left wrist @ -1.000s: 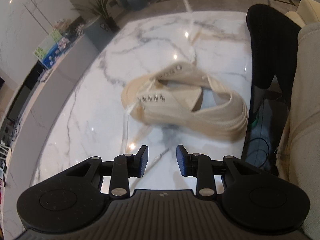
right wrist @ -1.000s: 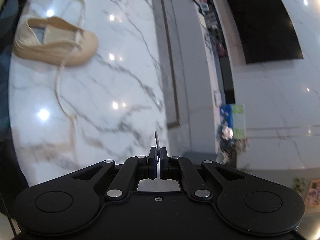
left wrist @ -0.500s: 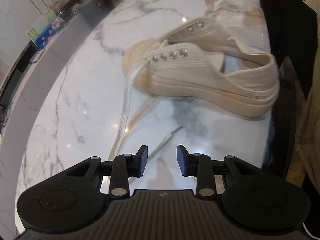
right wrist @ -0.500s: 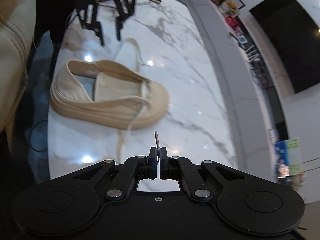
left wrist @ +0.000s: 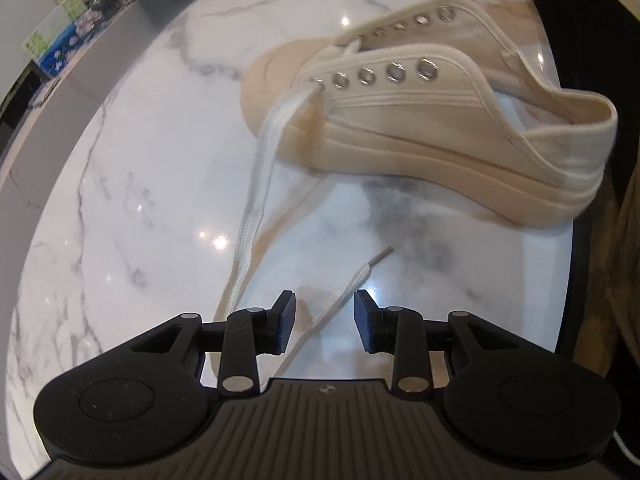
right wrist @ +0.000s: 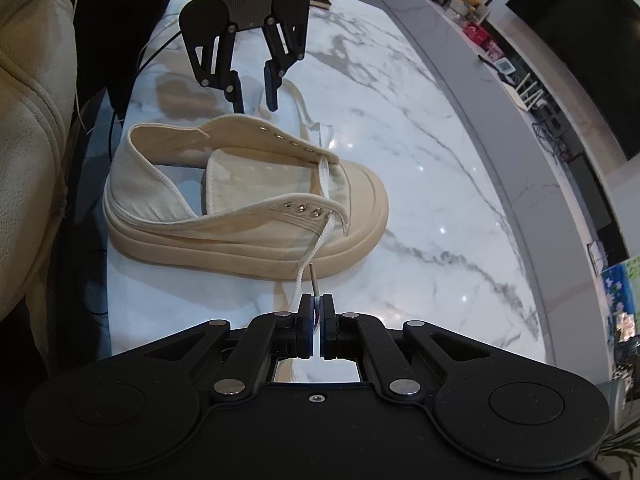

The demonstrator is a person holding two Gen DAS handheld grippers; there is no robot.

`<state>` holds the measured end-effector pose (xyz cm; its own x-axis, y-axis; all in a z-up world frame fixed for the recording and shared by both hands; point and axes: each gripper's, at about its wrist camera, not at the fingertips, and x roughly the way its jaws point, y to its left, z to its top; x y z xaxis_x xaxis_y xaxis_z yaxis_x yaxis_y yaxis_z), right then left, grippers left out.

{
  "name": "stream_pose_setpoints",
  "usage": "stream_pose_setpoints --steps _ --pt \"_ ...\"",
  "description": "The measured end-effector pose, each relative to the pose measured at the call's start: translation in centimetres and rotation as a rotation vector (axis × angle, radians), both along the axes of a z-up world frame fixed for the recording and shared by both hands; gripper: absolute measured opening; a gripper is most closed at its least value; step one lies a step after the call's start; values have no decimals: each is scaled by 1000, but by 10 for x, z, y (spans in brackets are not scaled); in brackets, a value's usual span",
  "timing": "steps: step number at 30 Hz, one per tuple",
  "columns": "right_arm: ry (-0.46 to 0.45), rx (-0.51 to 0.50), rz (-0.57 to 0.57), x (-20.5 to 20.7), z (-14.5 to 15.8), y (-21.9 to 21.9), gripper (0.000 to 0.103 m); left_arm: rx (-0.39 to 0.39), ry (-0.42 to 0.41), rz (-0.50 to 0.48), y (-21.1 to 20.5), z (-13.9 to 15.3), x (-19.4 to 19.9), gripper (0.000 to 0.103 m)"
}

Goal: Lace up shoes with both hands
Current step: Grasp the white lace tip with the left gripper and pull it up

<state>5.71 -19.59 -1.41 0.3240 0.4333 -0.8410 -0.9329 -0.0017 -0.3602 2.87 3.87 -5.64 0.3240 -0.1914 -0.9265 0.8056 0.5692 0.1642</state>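
We see the cream shoe (right wrist: 240,200) on the white marble table (right wrist: 420,160), centre-left of the right wrist frame, toe pointing right. In the left wrist frame it sits upper right, toe to the left. White lace (left wrist: 256,184) is threaded through the frontmost eyelets only; the other eyelets are empty. Right gripper (right wrist: 316,312), bottom centre of its frame, is clamped on one lace end, grey aglet (right wrist: 313,278) sticking out just past the fingers. Left gripper (left wrist: 325,320), bottom centre of its own frame, has its jaws apart, the other lace end lying between them, not pinched; we see its tip (left wrist: 380,255) on the table near the shoe's sole. In the right wrist frame the left gripper hangs top centre, behind the shoe. A person's beige sleeve (right wrist: 32,120) fills the left edge.
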Motion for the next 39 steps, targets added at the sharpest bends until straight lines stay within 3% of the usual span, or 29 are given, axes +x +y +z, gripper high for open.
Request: stream_pose_setpoints --steps 3,6,7,12,20,28,33,39 --pt "12 19 -9 0 -2 0 1 -35 23 52 4 2 2 28" --pt "19 33 -22 0 -4 0 1 -64 22 118 7 2 0 4" --pt "20 38 -30 0 -5 0 1 -60 11 136 7 2 -2 2" --pt "12 41 -53 -1 -7 1 1 -61 -84 224 12 17 -19 0" --pt "-31 49 -100 -1 1 -4 1 4 -299 354 33 91 -43 0" --pt "-91 59 -104 -7 16 -3 1 95 -427 312 24 140 -56 0" --pt "-140 74 -114 -10 27 -2 1 149 -488 319 17 147 -31 0" --pt "-186 62 -122 -13 33 -1 1 315 -600 325 24 160 -26 0"
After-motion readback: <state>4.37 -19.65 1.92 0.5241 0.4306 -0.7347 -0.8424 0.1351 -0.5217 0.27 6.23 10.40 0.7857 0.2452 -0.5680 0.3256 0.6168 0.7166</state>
